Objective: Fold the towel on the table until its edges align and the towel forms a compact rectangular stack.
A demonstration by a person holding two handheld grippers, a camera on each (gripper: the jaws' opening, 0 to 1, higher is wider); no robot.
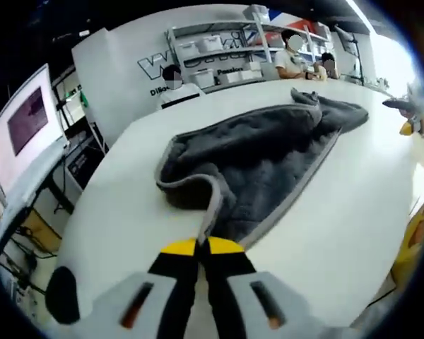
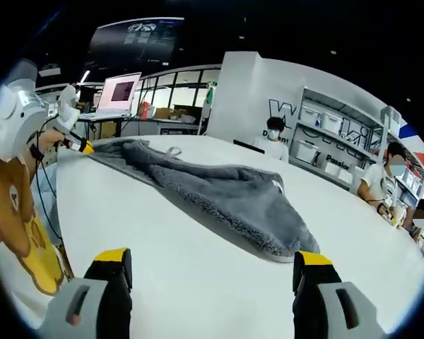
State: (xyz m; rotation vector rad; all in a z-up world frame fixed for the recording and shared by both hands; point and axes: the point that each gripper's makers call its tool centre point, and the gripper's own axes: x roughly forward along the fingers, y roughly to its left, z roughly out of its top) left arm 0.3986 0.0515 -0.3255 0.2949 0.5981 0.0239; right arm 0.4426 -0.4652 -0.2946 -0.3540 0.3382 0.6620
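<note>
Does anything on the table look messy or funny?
Yes. The grey fluffy towel lies crumpled and skewed across the white table, not folded. One corner is curled up, pinched by the left hand-held gripper. Nothing looks spilled or broken.

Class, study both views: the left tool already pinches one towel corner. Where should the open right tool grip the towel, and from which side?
Probably the near pointed corner of the towel, approached low from the bare table in front of the right tool. That corner lies flat, thin and clear of folds; the left tool pinches another.
</note>
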